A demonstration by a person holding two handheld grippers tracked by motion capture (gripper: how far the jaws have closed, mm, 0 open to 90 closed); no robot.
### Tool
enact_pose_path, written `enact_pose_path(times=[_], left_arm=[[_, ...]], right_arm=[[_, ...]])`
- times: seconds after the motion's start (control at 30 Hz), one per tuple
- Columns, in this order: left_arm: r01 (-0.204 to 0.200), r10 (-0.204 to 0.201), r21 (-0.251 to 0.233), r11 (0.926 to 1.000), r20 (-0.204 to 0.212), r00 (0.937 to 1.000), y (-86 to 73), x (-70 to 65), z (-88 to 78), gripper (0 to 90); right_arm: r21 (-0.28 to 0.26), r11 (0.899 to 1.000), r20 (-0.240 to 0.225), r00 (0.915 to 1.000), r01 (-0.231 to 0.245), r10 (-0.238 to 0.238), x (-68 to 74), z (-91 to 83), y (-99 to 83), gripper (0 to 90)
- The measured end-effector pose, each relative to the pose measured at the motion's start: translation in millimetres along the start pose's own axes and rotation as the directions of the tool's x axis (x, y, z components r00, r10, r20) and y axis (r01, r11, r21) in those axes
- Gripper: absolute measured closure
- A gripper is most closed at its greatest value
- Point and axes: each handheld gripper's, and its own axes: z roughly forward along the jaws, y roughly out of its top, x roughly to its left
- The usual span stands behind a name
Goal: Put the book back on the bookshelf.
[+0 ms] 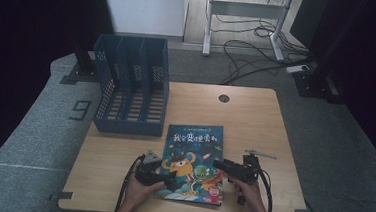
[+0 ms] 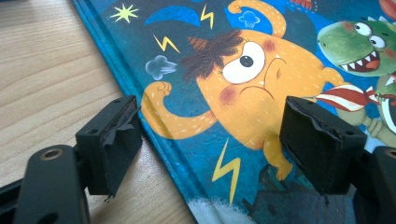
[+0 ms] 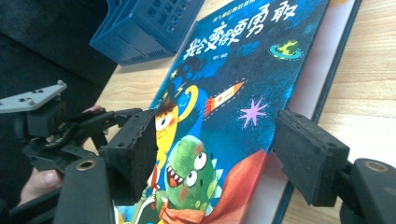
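Note:
A blue picture book (image 1: pixel 194 161) with an orange monster on its cover lies flat near the table's front edge. My left gripper (image 1: pixel 158 173) is at the book's lower left and stands open. In the left gripper view my left gripper (image 2: pixel 215 144) straddles the spine edge of the book (image 2: pixel 243 84), one jaw over the wood, the other over the cover. My right gripper (image 1: pixel 228 168) points left at the book's right edge. In the right gripper view my right gripper (image 3: pixel 219 154) is open around the cover (image 3: pixel 233 79), whose free edge stands slightly off the white pages (image 3: pixel 308 88).
A blue slotted file organizer (image 1: pixel 132 84) stands at the table's back left, with its corner (image 3: pixel 144 28) in the right gripper view. A round cable hole (image 1: pixel 223 98) is at the back. Bare wood (image 1: pixel 255 120) lies right of and behind the book. Cables (image 1: pixel 254 55) trail on the floor beyond.

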Motion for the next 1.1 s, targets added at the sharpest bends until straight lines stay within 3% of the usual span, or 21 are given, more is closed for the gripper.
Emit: enact_pose_path(times=[0.23,0.47,0.63,0.7,0.9,1.0,1.1], left_arm=[[-0.010,0.010,0.005,0.9999,-0.005,0.9999,0.1,-0.6,0.1,20.8],[-0.015,0.015,0.006,0.9999,-0.004,0.9999,0.1,-0.4,0.1,21.0],[-0.016,0.017,0.008,0.9998,-0.005,0.9999,0.2,-0.4,0.0,21.1],[-0.017,0.017,0.008,0.9998,-0.006,0.9998,0.2,-0.5,0.0,21.1],[-0.017,0.017,0.008,0.9998,-0.009,0.9998,0.2,-0.8,0.1,21.1],[-0.017,0.017,0.008,0.9998,-0.006,0.9998,0.3,-0.5,0.1,21.1],[0.015,-0.015,-0.005,0.9999,0.024,0.9996,-0.1,3.3,-0.8,20.5]], right_arm=[[0.051,0.998,0.092,0.9950,0.034,-0.038,-7.7,16.2,-6.7,28.4],[0.047,0.998,0.120,0.9920,0.034,-0.040,-11.7,24.4,-2.8,27.7],[0.056,0.996,0.177,0.9816,0.064,-0.073,-8.8,34.9,3.3,25.0],[0.057,0.997,0.179,0.9815,0.059,-0.068,-8.7,35.1,3.7,25.3],[0.044,0.999,0.134,0.9910,0.002,-0.008,-11.3,30.3,6.0,26.4],[0.011,1.000,0.069,0.9975,-0.015,0.015,-10.5,21.1,9.4,28.1],[-0.002,1.000,-0.007,0.9996,-0.028,0.028,-7.6,12.6,11.9,28.2]])
